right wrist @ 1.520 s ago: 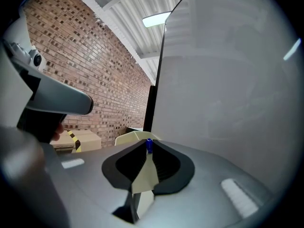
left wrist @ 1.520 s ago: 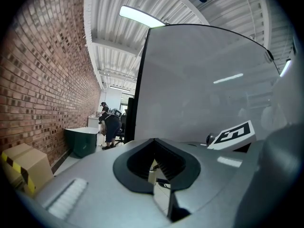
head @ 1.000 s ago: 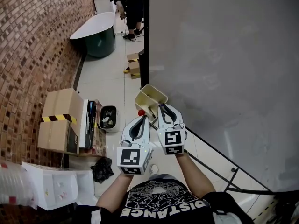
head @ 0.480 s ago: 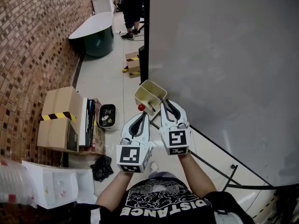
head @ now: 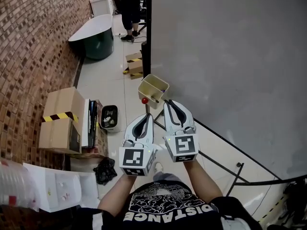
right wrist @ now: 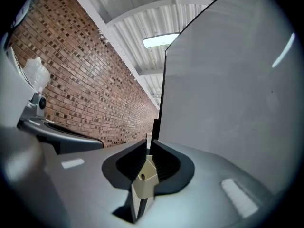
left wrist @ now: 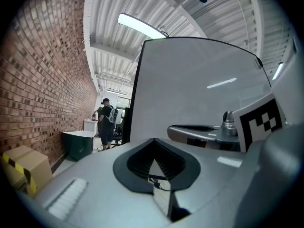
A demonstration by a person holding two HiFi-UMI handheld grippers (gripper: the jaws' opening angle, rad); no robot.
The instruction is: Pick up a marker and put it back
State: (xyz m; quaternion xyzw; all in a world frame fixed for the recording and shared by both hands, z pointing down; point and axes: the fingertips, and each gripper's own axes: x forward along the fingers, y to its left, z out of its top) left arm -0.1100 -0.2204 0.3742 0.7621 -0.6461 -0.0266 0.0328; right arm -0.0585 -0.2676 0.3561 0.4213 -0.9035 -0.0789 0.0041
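Both claws point at the tan box point(head: 152, 83) stuck low on the big gray board point(head: 230, 56), prob. so the marker is easy to reach. L claw point(head: 149, 115) is pinched shut w/ nothing in it. R claw point(head: 166, 102) is closed but for 1 thin slit, also empty; the box shows thru it. The marker point(head: 144, 100) sits at the box's near corner: only 1 small round red tip shows, rest too tiny to tell.

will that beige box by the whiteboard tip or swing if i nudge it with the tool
The beige box looks thin-walled and open, so it is probably light and slightly flexible. How it hangs on the whiteboard isn't visible, so it may swing. The red-tipped marker at its side could drop.
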